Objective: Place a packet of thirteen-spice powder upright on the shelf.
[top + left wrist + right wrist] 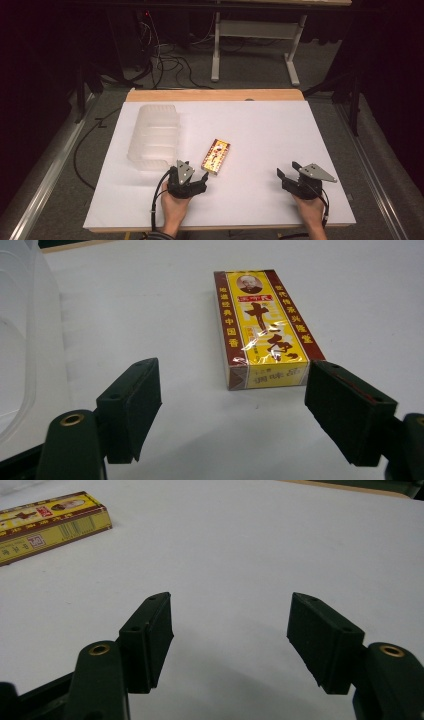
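A: Quick pass. Left gripper (196, 181) is down at the near left of the white tabletop (270, 125), jaws spread wide with nothing between them. The yellow box (216, 157) lies flat just beyond it, near the middle, long side running away and slightly right.

B: Confirmed from the left gripper view: yellow box (265, 327) sits just ahead of the tips, near short end facing the jaws, a bit right of centre. Not touching yet.

A: Right gripper (289, 179)?

B: Near right, well apart from the box, jaws parted and holding nothing. In the right gripper view the yellow box (50, 522) is off at the far left, bare tabletop ahead.

A: Clear plastic bin (154, 135) is left of the box, close to the left gripper. Probably the drop spot, can't be sure.

B: Risks, my read. Box is off-centre to the jaws, so going straight in, the right jaw could hit the near end and shove it away instead of straddling it.

A: Also it's wrapped in shiny film. Looks slick; a pinch on the near end alone could let it swing or slip once lifted.

B: And it lies low on the tabletop. Come in too high and the jaws close over its top; too low and the tips scrape the surface.

A: Bin wall is near the left jaw, so a swing left could nudge it.
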